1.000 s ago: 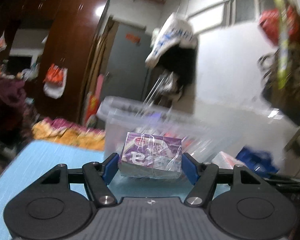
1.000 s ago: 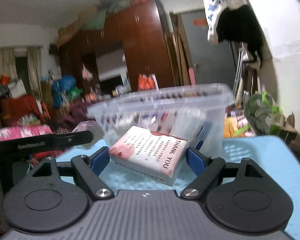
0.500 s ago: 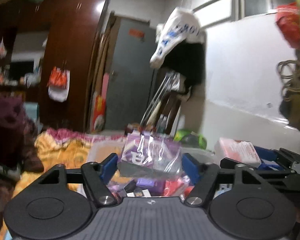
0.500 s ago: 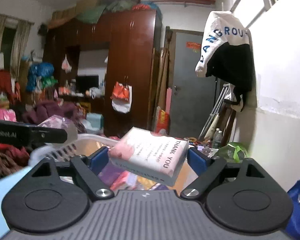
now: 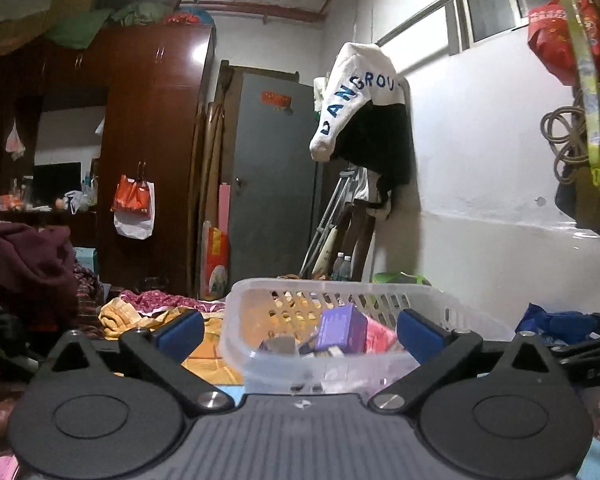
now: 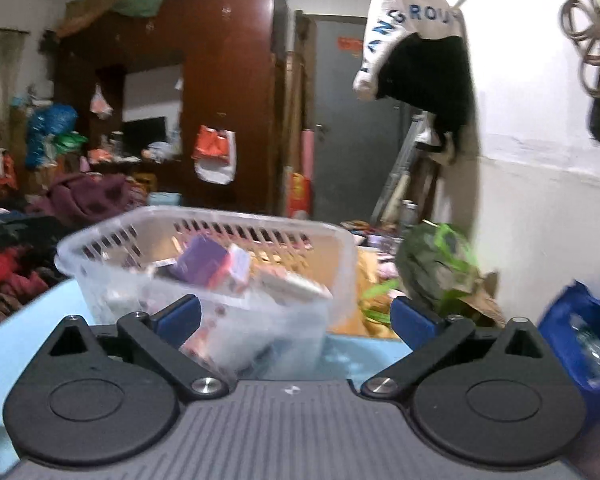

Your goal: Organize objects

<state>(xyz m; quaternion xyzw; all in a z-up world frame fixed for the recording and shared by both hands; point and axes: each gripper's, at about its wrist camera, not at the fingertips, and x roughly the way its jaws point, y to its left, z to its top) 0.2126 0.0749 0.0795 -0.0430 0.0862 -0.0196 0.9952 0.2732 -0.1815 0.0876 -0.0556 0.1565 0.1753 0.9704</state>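
Note:
A clear plastic basket [image 5: 260, 292] stands on the light blue table right before both grippers; it also shows in the right wrist view [image 6: 100, 240]. It holds several small boxes, among them a purple box [image 5: 342, 326] that also shows in the right wrist view [image 6: 204, 260], and a pink-and-white box [image 6: 238, 266] beside it. My left gripper [image 5: 298, 330] is open and empty, just in front of the basket's near wall. My right gripper [image 6: 296, 316] is open and empty, a little back from the basket.
The light blue table [image 6: 28, 320] carries the basket. A blue bag [image 6: 580, 344] sits at the right, a green bag [image 6: 440, 264] behind the basket. Piles of clothes [image 5: 24, 272] lie to the left. A wardrobe [image 5: 152, 152] and grey door [image 5: 272, 184] stand far behind.
Both grippers have opened and let go of their boxes. The purple box and the pink-and-white box now lie in the basket. Both grippers have pulled back and lowered.

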